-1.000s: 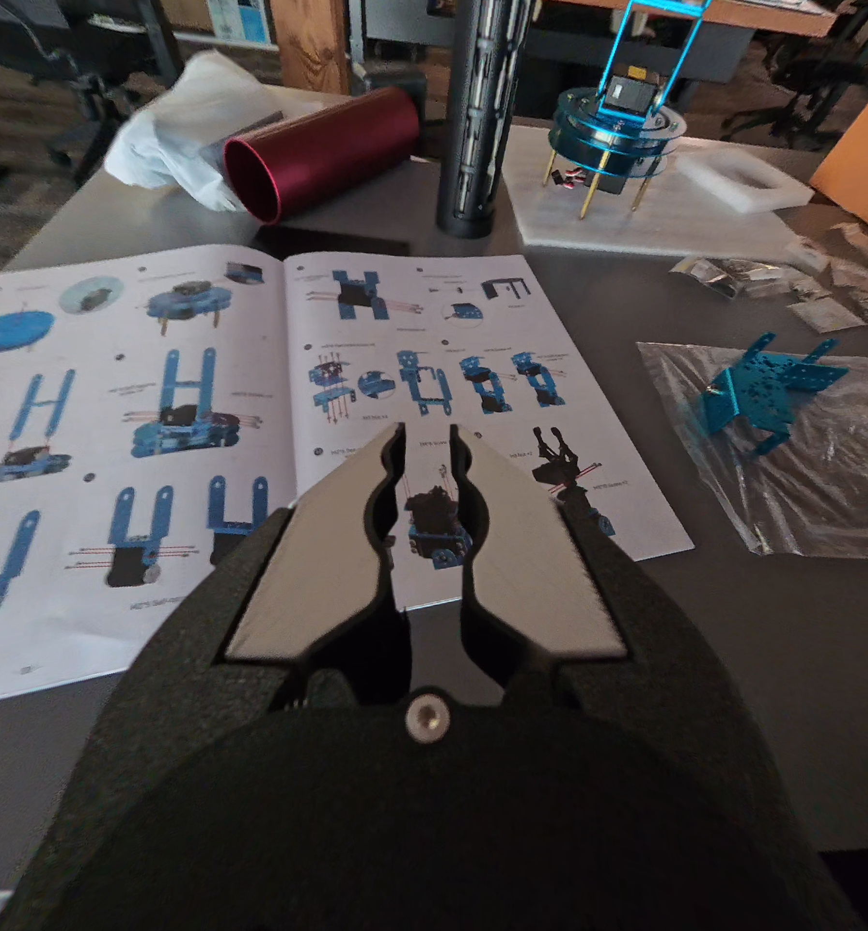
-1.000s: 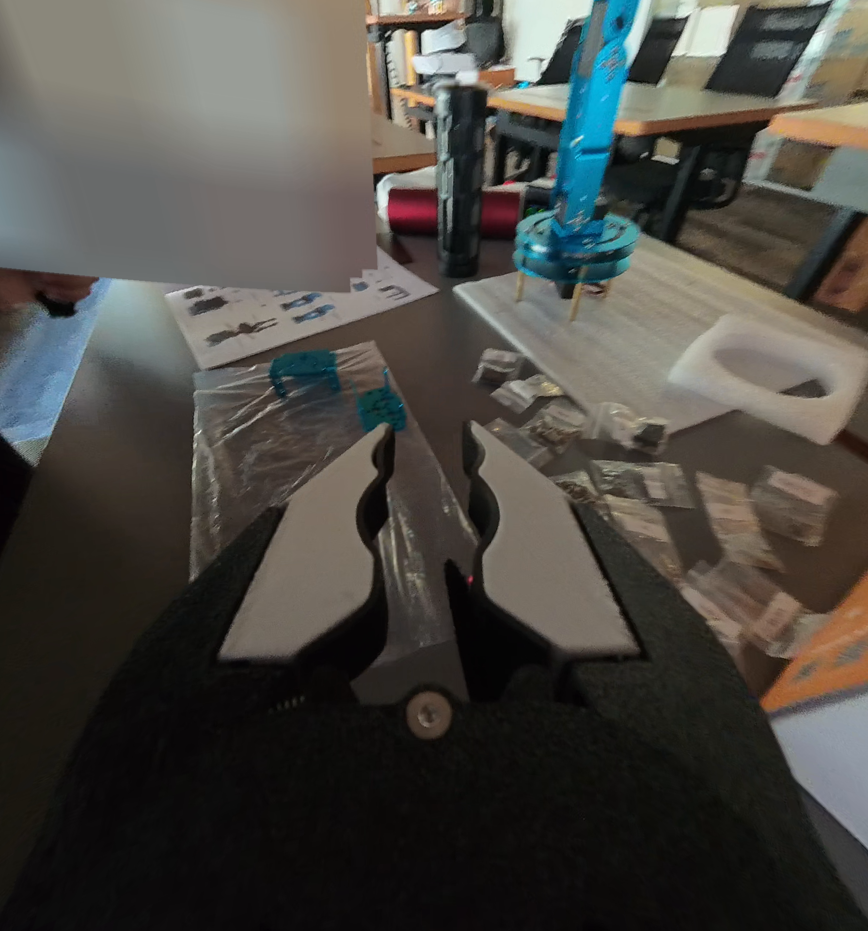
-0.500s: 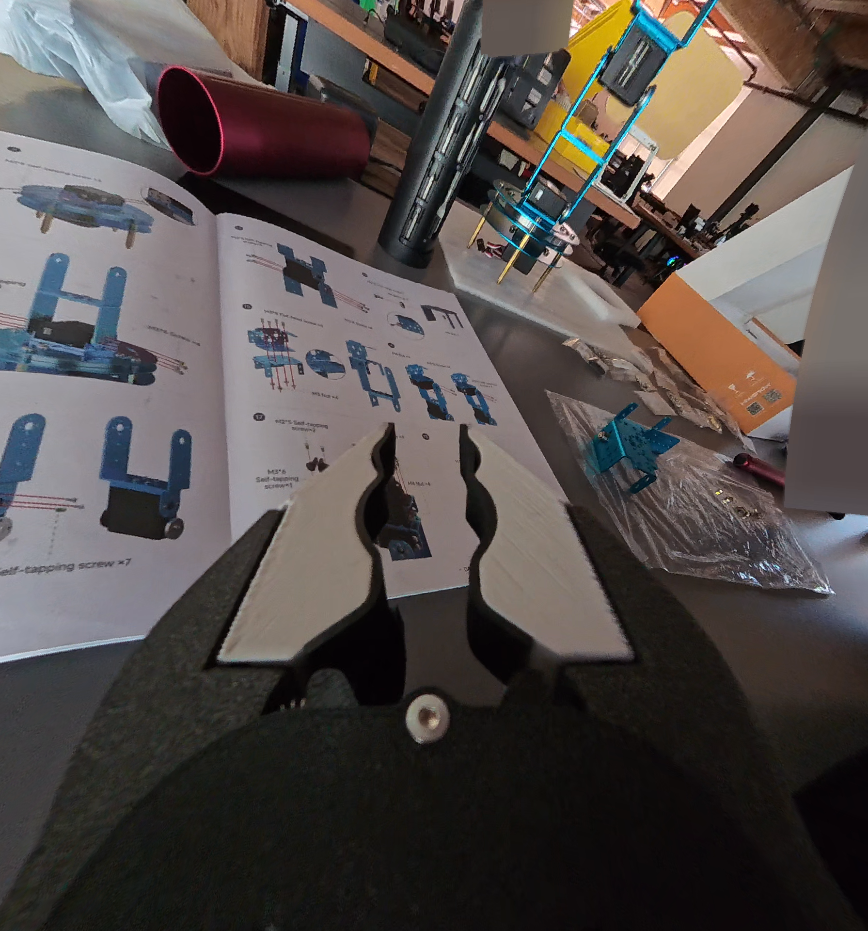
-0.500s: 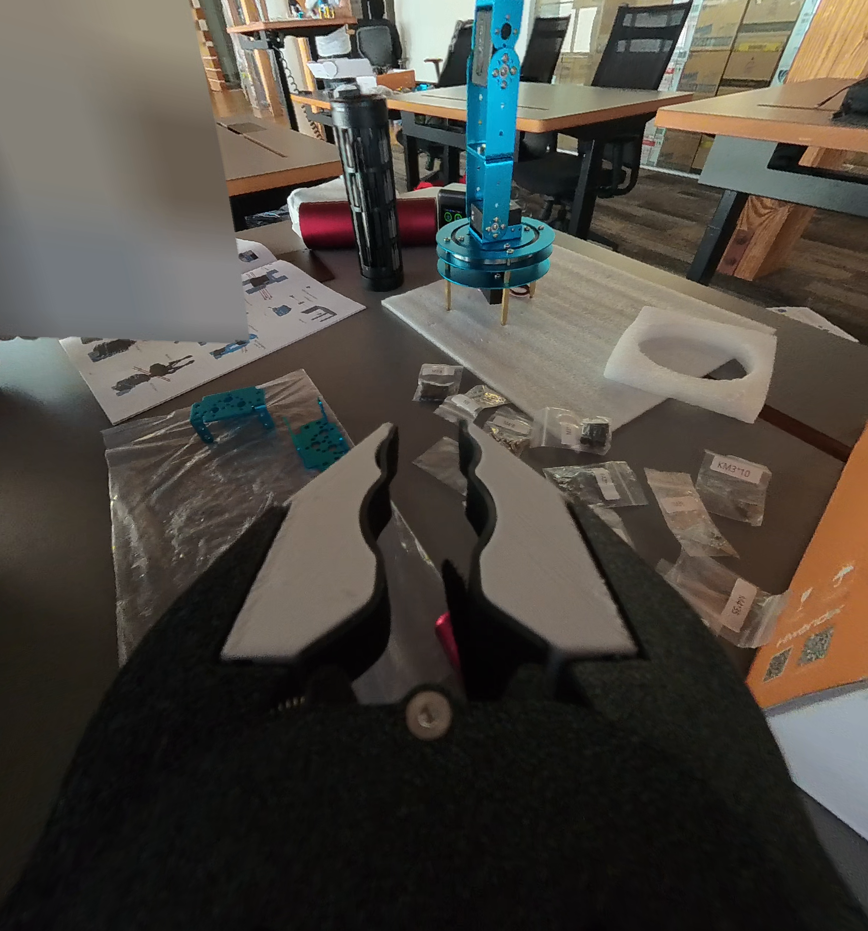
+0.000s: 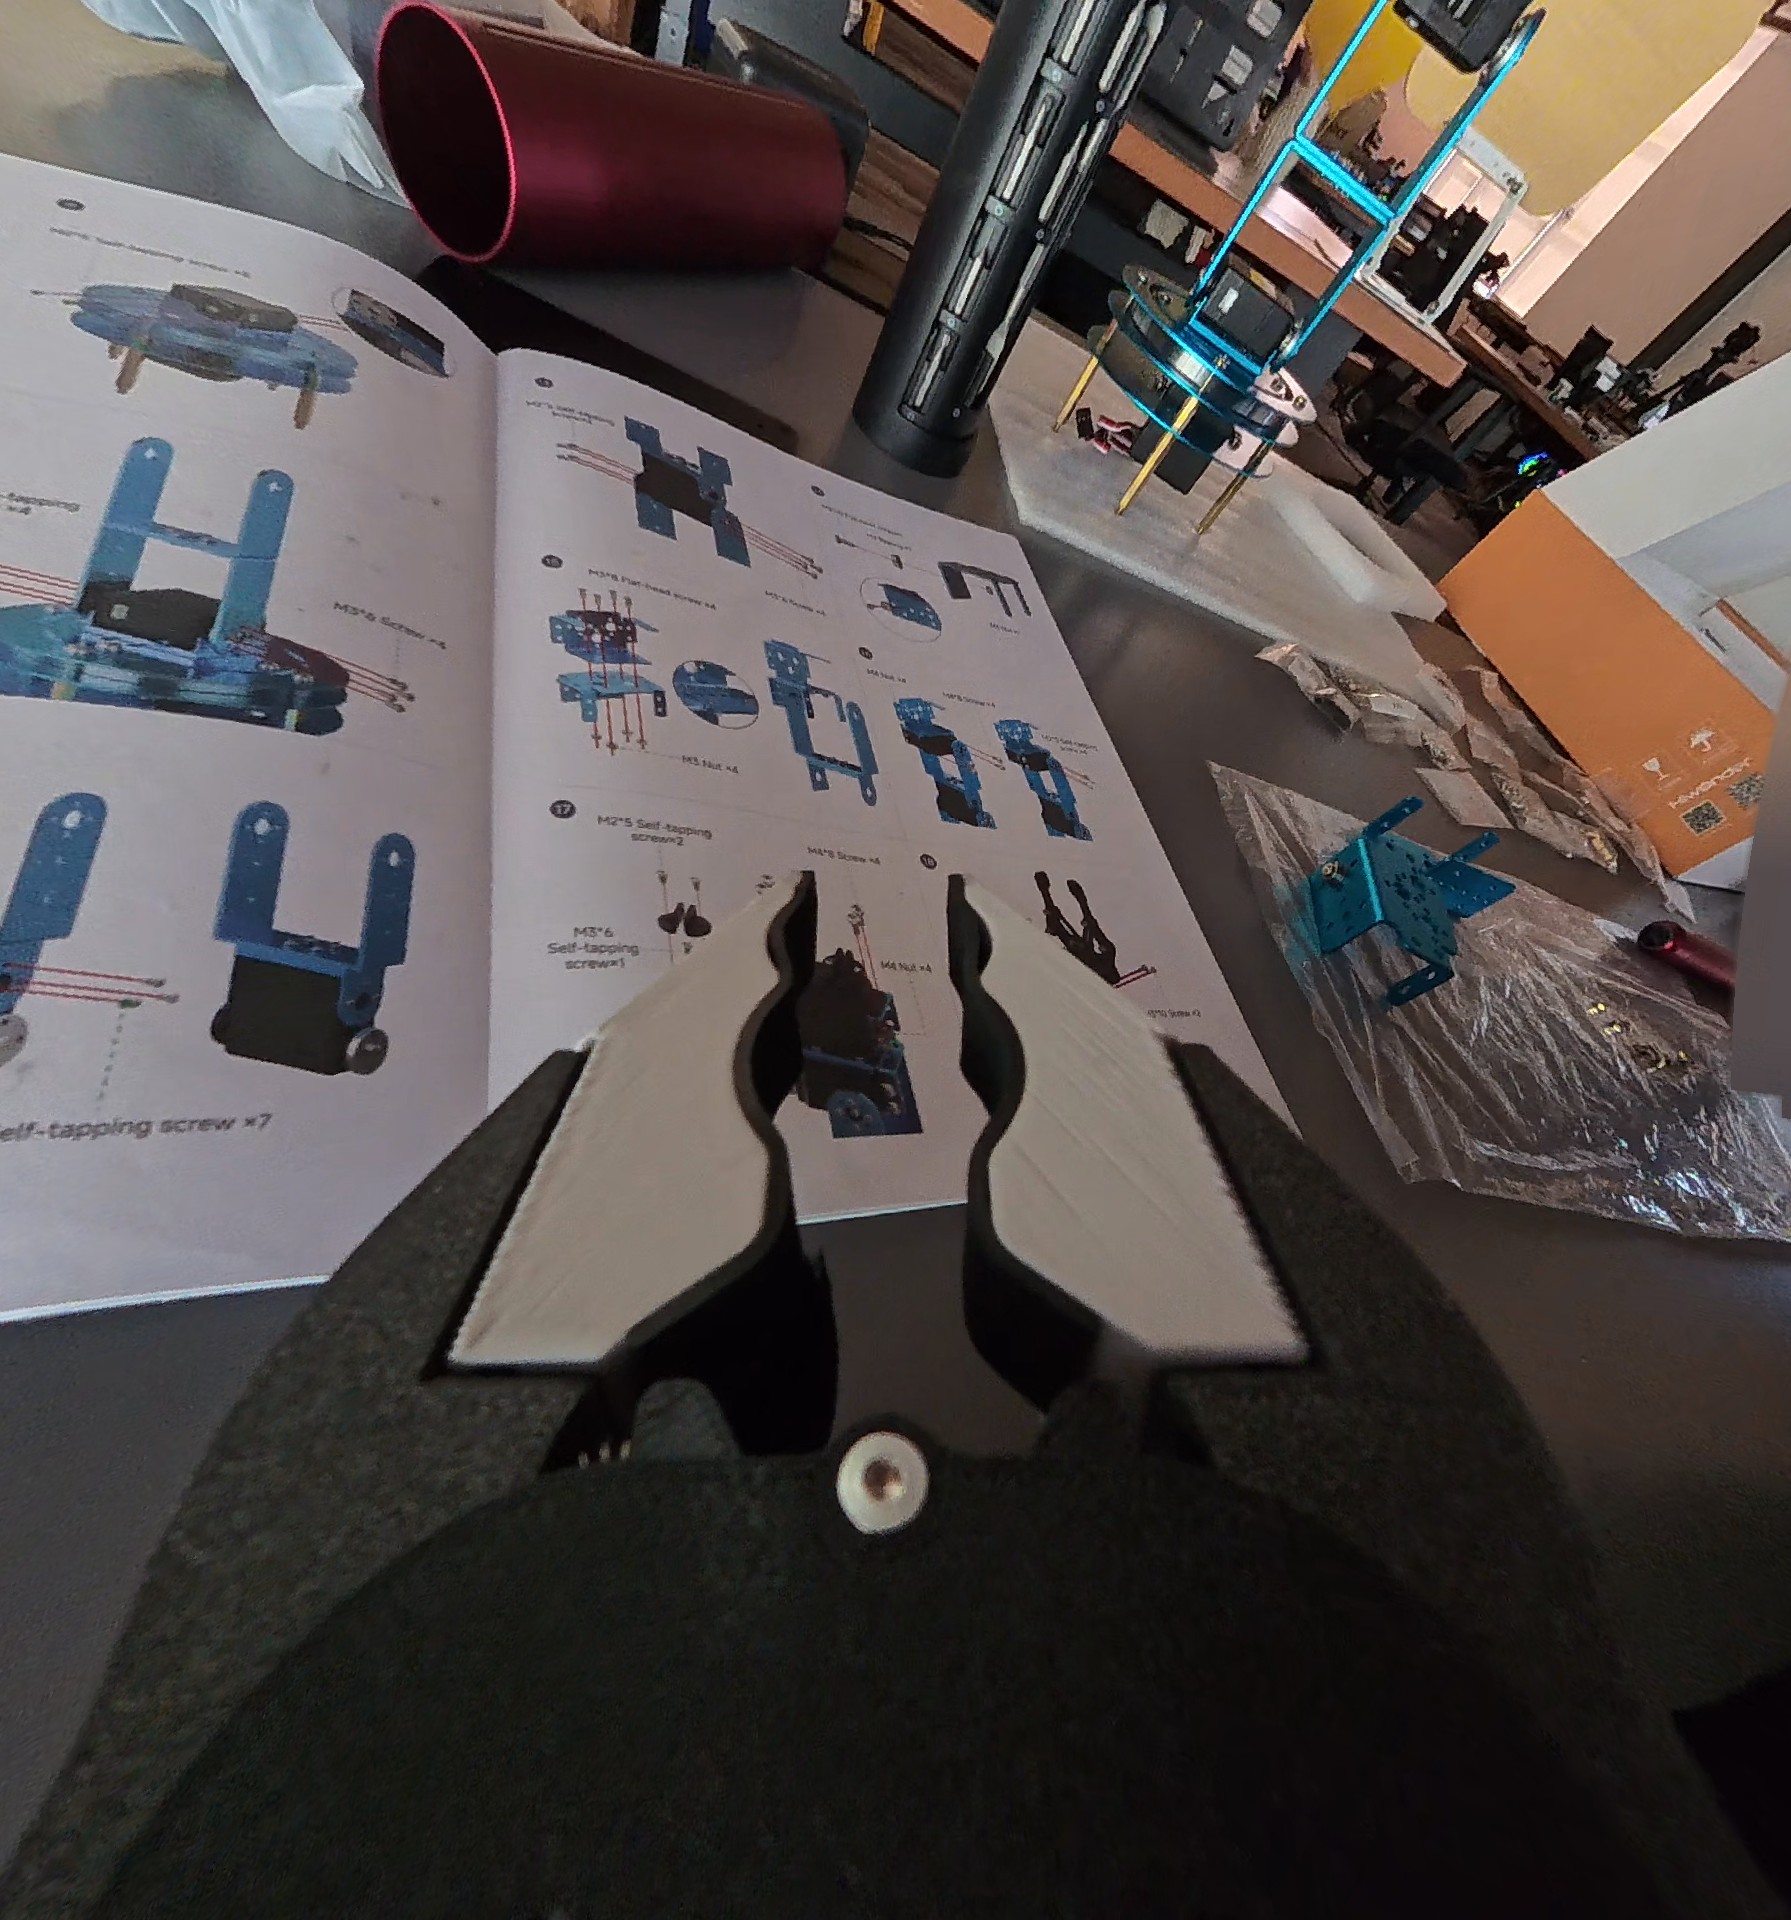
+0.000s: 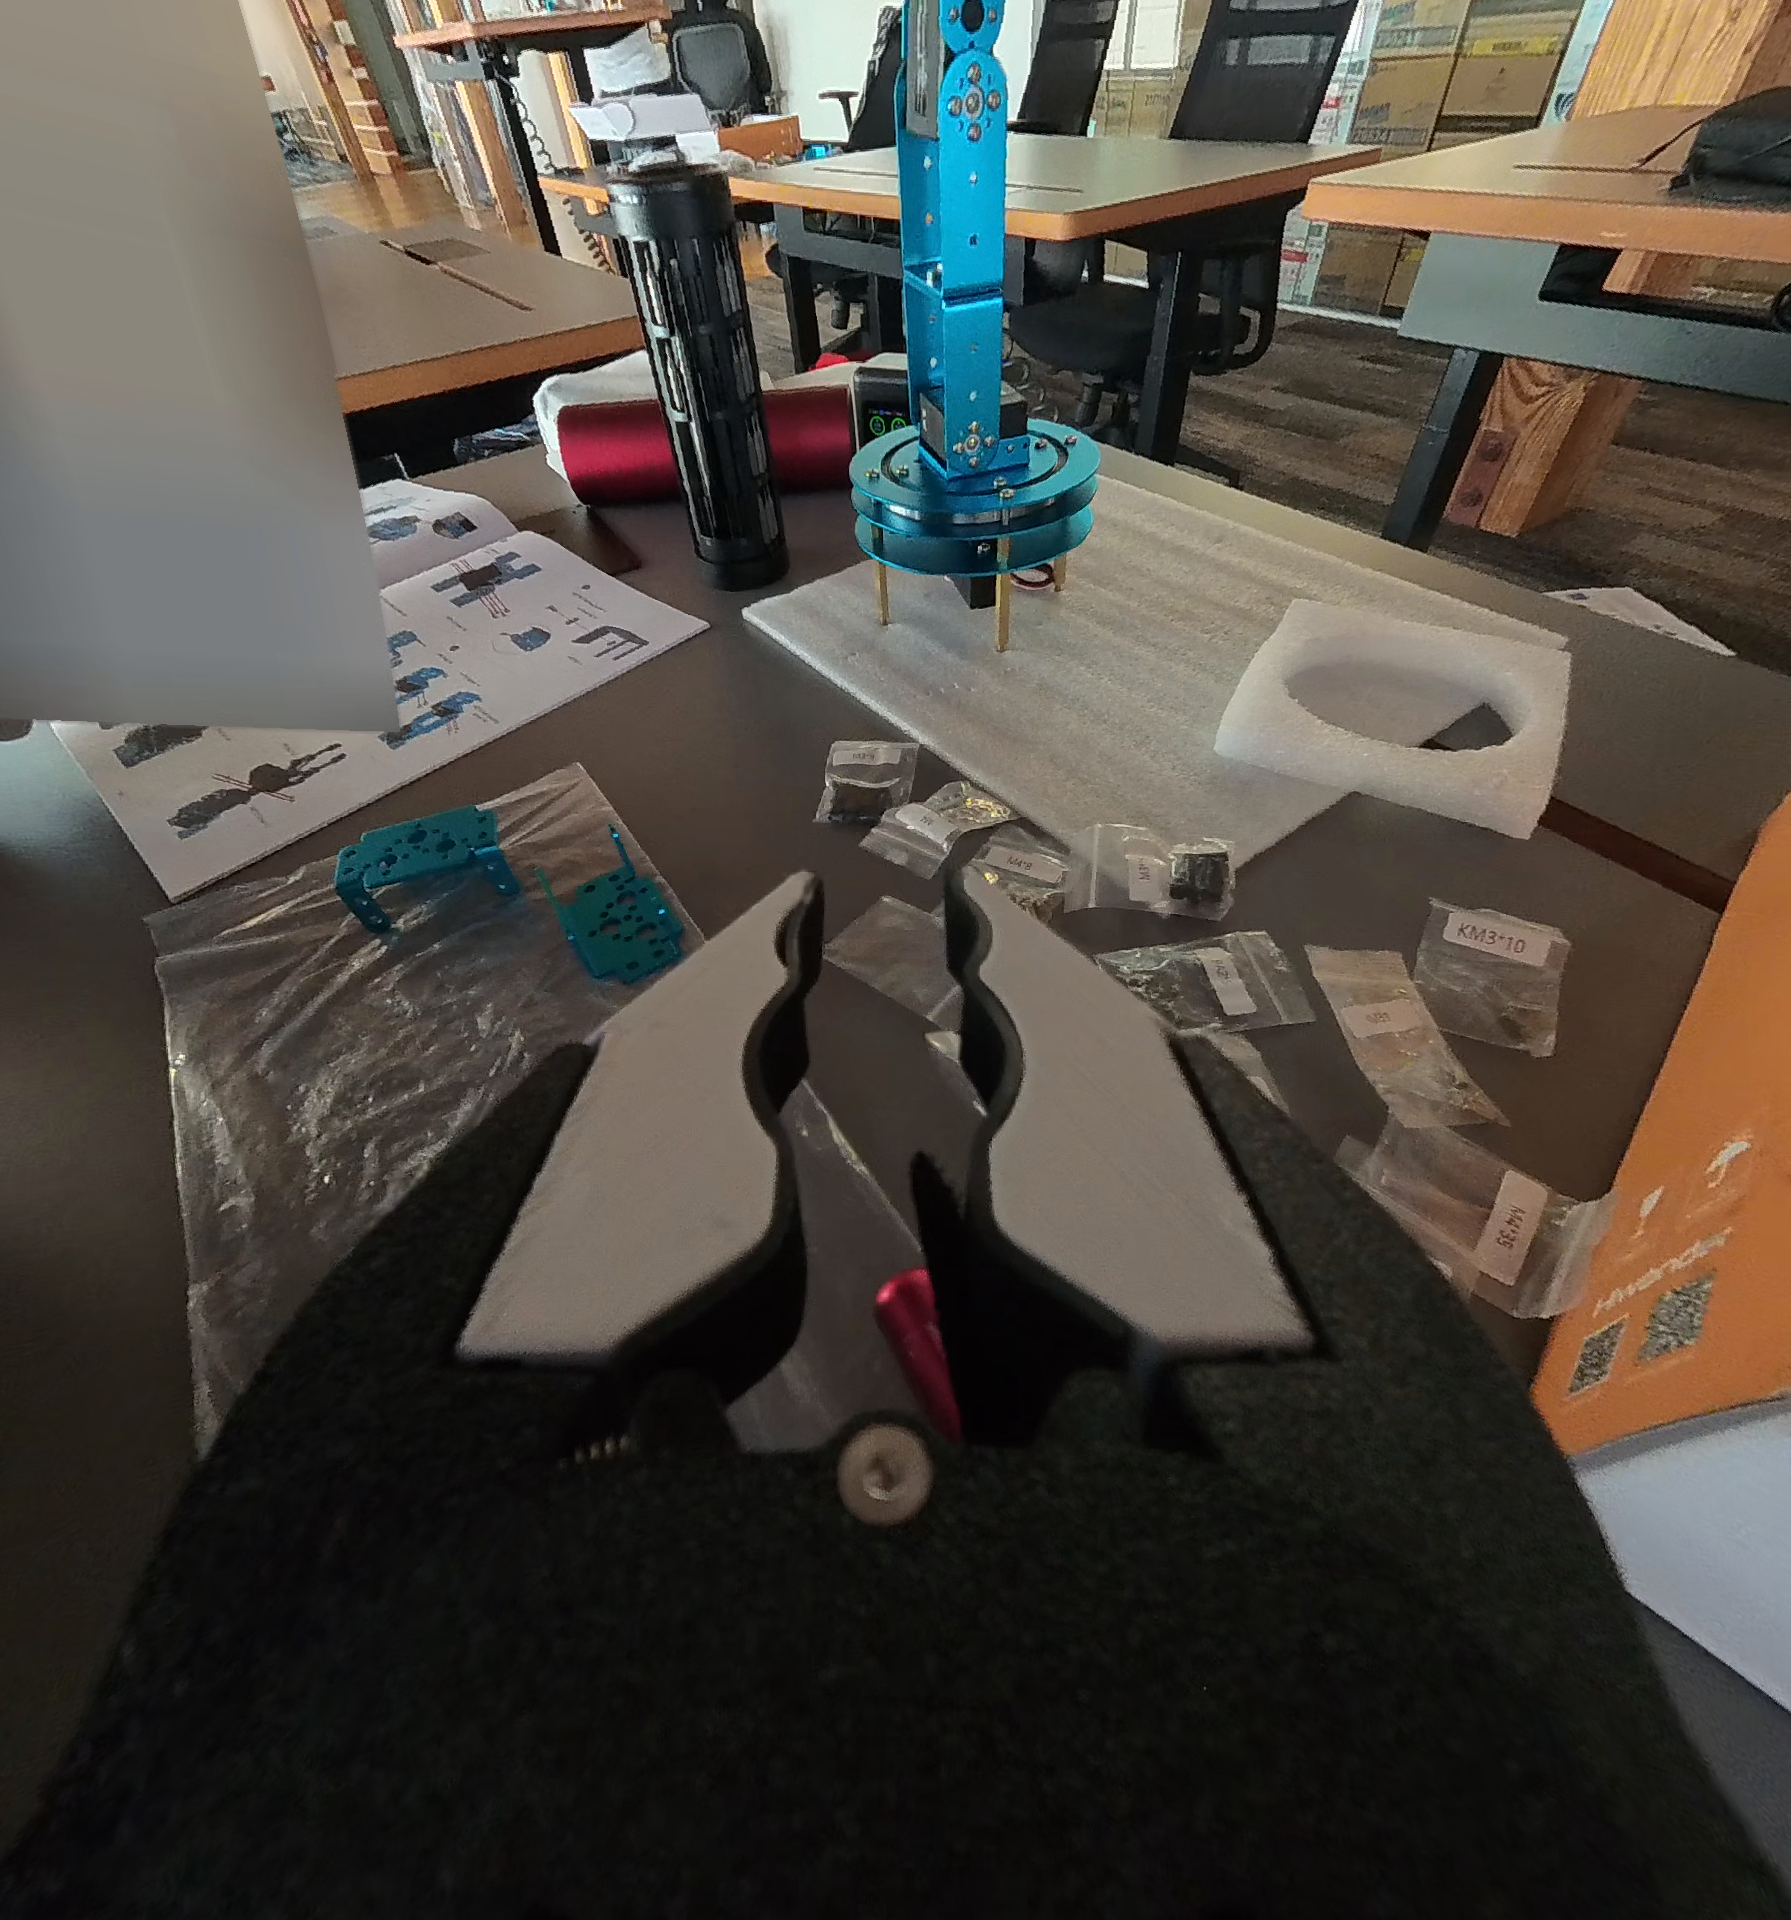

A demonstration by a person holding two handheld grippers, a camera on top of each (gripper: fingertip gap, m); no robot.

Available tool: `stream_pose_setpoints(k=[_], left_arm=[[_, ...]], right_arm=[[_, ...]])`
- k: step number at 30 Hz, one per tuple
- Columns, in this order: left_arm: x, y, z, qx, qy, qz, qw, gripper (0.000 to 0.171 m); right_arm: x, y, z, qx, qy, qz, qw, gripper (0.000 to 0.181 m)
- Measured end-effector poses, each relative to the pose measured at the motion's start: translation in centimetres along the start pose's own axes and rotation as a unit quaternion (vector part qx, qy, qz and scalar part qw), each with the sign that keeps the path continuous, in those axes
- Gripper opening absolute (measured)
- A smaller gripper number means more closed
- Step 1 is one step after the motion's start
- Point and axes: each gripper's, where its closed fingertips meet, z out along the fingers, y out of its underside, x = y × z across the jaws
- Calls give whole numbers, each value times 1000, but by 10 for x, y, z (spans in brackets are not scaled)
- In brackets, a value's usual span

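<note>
You are looking at an open booklet that is carrying short printed captions and step numbers beside its blue part drawings. In the right wrist view, the small clear bags are each wearing a white label with a short code. The orange box at the right is showing white printed marks, a brand word and two square code patterns. A small lit screen behind the red tube is displaying figures that are too small to read.

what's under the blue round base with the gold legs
The blue round base stands on gold legs on a white foam sheet. A dark block and red-and-white wires hang beneath it; the underside itself is hidden.
</note>
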Motion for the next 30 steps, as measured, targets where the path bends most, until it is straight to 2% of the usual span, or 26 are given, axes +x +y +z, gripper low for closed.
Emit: stream_pose_setpoints(k=[5, 30], left_arm=[[-2, -4, -3, 16, -3, -4, 1000, 24], [-1, -1, 0, 2, 3, -6, 1000, 22]], right_arm=[[2, 5, 2, -8, 1, -1, 1000, 22], [7, 22, 10, -40, 2, -3, 999, 22]])
